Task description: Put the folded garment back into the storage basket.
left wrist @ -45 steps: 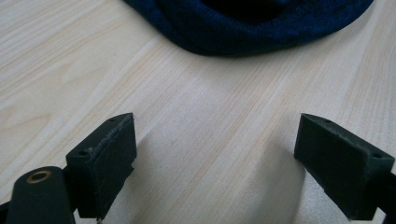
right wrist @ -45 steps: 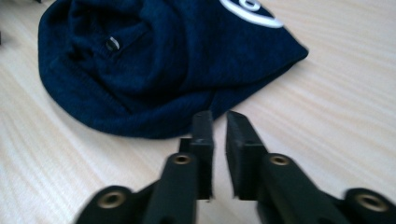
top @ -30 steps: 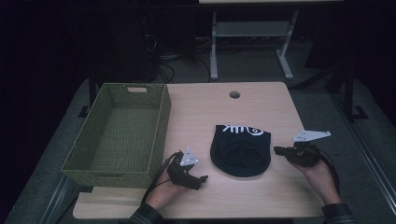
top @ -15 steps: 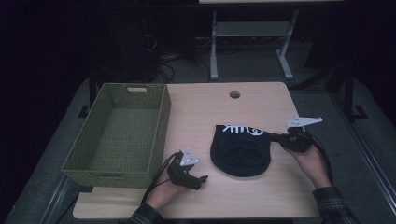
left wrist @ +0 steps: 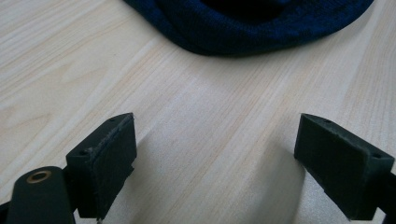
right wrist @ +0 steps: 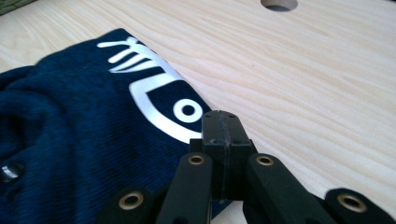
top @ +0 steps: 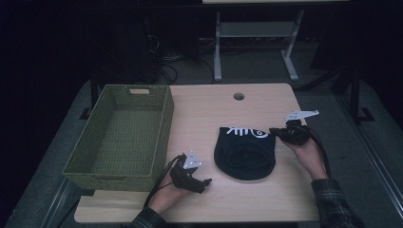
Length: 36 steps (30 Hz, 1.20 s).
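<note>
Right gripper (top: 274,131), jaws pressed together, has slid up-frame to the cap's (top: 244,152) upper right corner, probably pinching fabric for lifting; left gripper (top: 205,183) waits wide.

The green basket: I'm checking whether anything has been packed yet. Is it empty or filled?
Empty. The high view shows the green basket with its bare woven floor; the dark blue garment lies on the table.
</note>
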Tool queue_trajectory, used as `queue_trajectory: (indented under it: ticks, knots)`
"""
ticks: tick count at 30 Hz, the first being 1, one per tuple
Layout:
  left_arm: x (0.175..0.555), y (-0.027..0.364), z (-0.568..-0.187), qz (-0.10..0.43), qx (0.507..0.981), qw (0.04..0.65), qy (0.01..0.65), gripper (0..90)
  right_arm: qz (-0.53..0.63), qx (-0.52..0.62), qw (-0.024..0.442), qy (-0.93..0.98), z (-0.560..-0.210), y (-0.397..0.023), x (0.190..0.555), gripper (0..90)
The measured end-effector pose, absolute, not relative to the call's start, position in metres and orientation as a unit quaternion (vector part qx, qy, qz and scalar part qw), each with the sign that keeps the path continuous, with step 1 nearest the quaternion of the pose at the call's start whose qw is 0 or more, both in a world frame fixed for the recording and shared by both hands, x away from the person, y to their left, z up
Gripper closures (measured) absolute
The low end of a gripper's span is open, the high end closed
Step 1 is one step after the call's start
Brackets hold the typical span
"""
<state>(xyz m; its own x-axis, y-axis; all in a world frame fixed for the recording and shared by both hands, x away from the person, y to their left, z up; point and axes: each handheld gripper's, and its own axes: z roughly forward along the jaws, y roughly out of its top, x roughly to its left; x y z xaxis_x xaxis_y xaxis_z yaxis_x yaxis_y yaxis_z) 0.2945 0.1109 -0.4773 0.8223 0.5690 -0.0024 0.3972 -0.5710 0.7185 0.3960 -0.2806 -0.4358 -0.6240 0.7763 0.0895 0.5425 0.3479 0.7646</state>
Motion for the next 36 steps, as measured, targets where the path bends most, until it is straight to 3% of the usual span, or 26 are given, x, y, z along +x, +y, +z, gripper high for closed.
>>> queue_trajectory:
  ticks: [17,36]
  knots:
    - [0.294,0.111,-0.477,0.116,0.879,0.371,0.276,12.0,0.375,0.433,0.141,0.808,-0.46,-0.28,0.425,90.0]
    - [0.293,0.112,-0.477,0.117,0.878,0.37,0.279,12.0,0.352,0.427,0.116,0.825,-0.467,-0.293,0.418,90.0]
